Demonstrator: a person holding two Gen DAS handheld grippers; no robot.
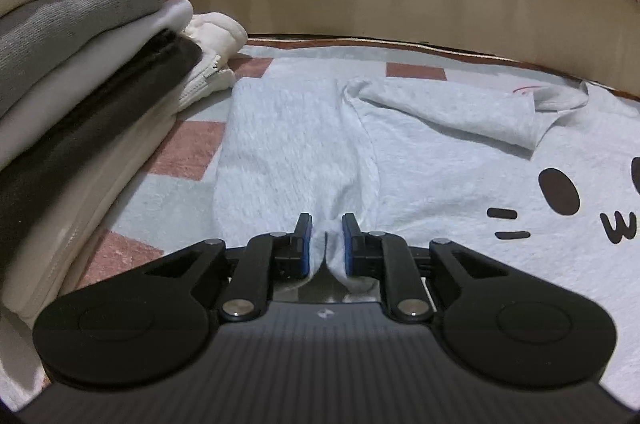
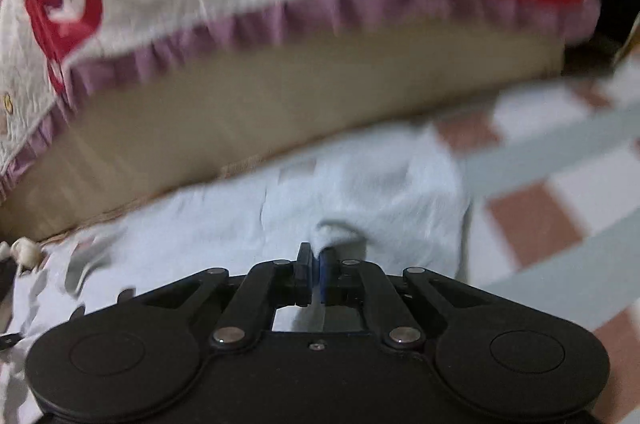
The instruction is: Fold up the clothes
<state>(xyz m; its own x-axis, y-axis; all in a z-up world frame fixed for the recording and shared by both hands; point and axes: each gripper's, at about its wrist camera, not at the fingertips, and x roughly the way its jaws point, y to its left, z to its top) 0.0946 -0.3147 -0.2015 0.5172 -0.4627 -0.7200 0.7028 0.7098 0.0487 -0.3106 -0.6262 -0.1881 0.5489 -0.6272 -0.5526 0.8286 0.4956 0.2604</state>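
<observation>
Both tools grip the pale grey cat-face cotton top (image 1: 420,160): left tool (image 1: 326,244) pinches its hem, right tool (image 2: 316,272) a fabric tuft. The fold is starting; next, I judge, lift both together and carry that edge across the checked floor mat (image 1: 188,148).

Dim warm light, right view motion-blurred

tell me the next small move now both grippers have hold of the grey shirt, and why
Probably lift both edges together and carry them toward the collar. The left gripper and right gripper each pinch a bunch of the grey shirt, which lies spread flat beside the folded stack with a sleeve already tucked in.
</observation>
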